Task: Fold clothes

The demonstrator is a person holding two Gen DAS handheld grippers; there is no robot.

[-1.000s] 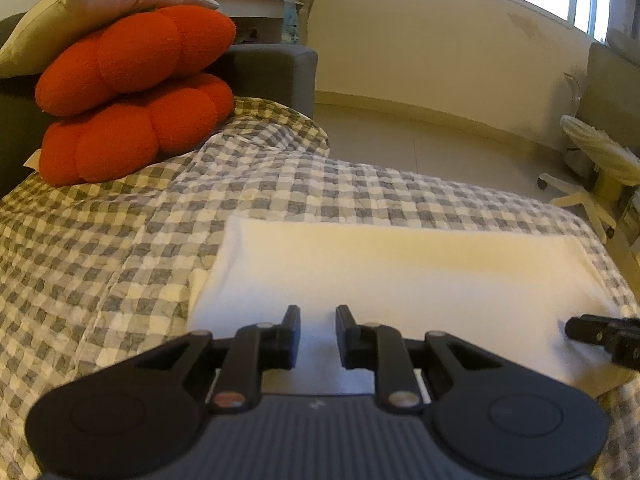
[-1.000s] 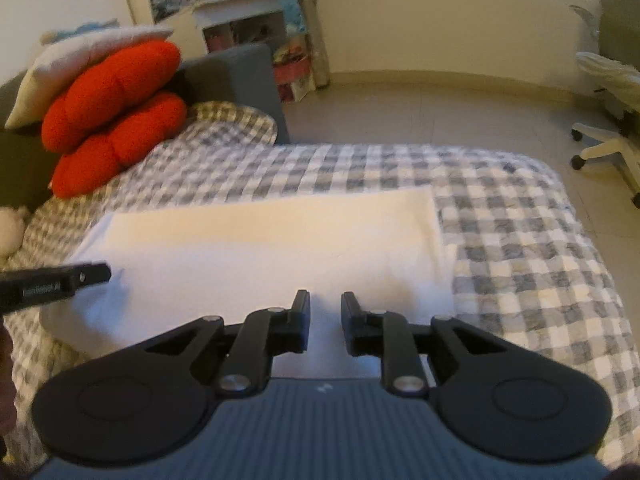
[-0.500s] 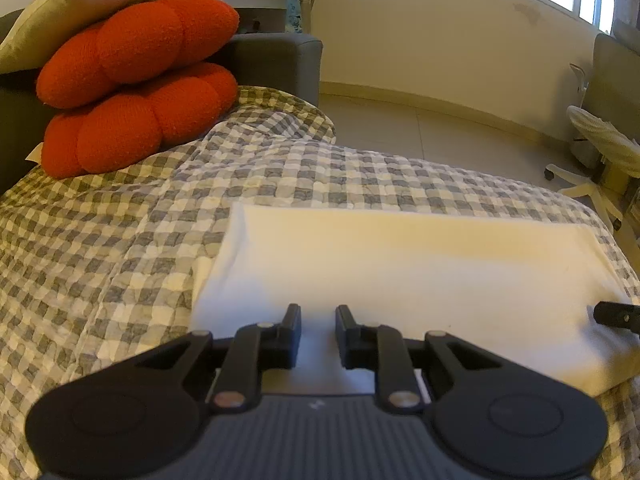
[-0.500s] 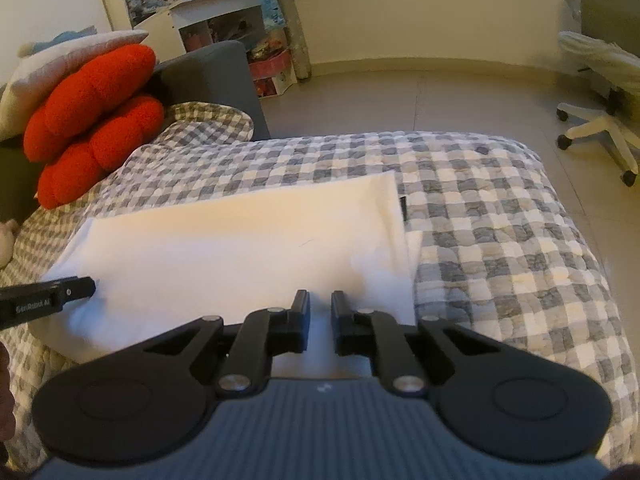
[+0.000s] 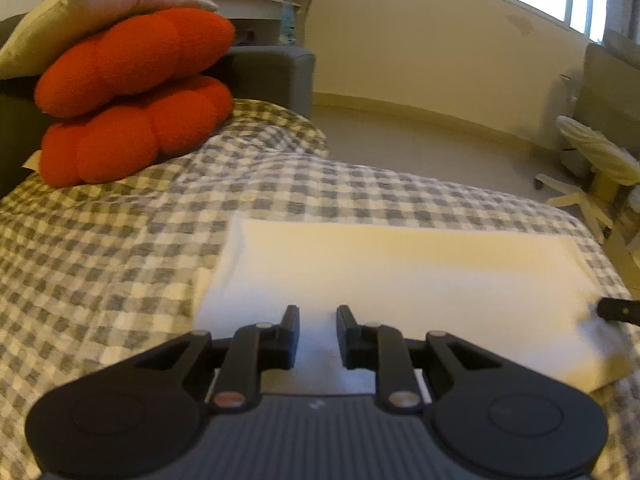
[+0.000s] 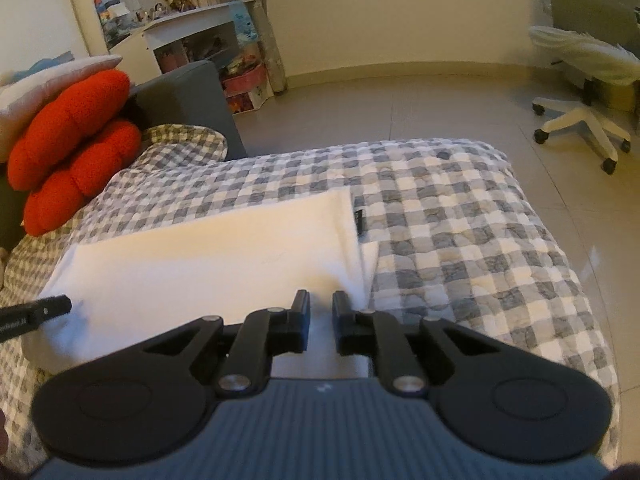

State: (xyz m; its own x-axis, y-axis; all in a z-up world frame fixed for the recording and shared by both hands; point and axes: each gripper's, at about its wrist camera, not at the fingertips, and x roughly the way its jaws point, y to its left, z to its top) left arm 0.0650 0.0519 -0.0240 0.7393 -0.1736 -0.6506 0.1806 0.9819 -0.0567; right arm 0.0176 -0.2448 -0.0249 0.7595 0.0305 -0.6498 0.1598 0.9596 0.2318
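Nearest in the left wrist view, the left tongs (image 5: 318, 322) sit low over the near edge of the folded white rectangular cloth (image 5: 400, 280). Their jaws stand narrowly apart with white fabric showing in the gap; whether the pads pinch it cannot be told. In the right wrist view the right tongs (image 6: 321, 316) sit over the same near edge, close to the cloth's right end. Their jaws are opening, a narrow slit between them with cloth behind it, and no clear grip shows.

The cloth lies flat as a long band across the grey-and-white checked quilt (image 6: 460, 240) on the bed, folded layers showing at its right end beside a small dark tag (image 6: 360, 222). Each view catches the black tip of the other tool at the cloth's opposite end.

Farther back on the left, two stacked red puffy cushions (image 5: 132, 96) rest on the quilt under a beige pillow (image 5: 92, 8), against a dark grey sofa arm (image 6: 184, 96). Beyond are the tiled floor (image 6: 400, 112), a white swivel chair (image 6: 580, 120) on the right, and a cluttered white shelf unit (image 6: 200, 40) by the wall.
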